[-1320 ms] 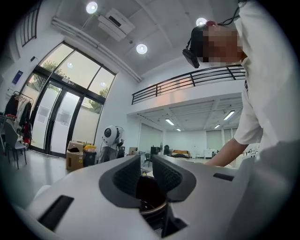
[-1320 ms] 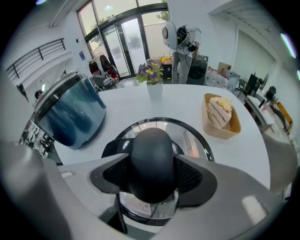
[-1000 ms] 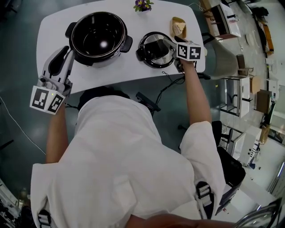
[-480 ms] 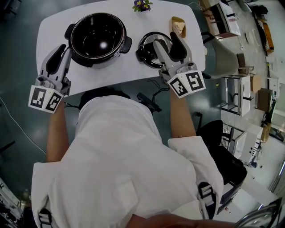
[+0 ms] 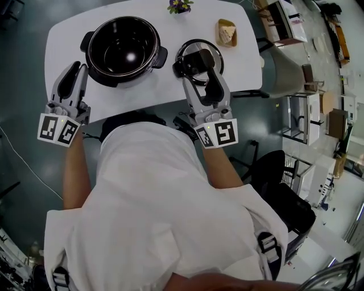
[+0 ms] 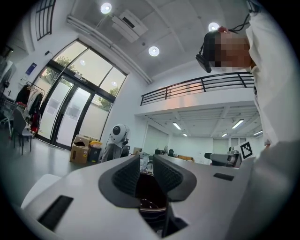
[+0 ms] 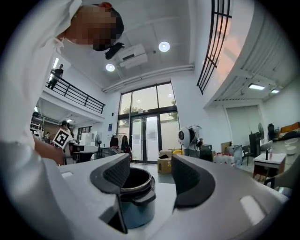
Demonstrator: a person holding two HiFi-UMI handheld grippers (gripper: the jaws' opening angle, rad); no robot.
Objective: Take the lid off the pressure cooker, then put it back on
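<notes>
While the white, round-cornered table (image 5: pixel 170 85) spreads beneath both claws, the round, glossy black pressure cooker (image 5: pixel 124 48) stands uncovered just beside the left gripper (image 5: pixel 79 68), whose ribbed pads sit nearly together, pinching nothing. The steel-rimmed, black-handled lid (image 5: pixel 193 52) lies flat by the tips of the right gripper (image 5: pixel 198 77), whose jaws are spread and empty.

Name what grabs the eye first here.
The open black pressure cooker, lidless and empty, sits at the left of the white table. Its lid lies flat on the table just to the cooker's right, and in the head view the right gripper overlaps it, fingers apart with nothing between them. Small purple flowers stand at the table's far edge.
</notes>
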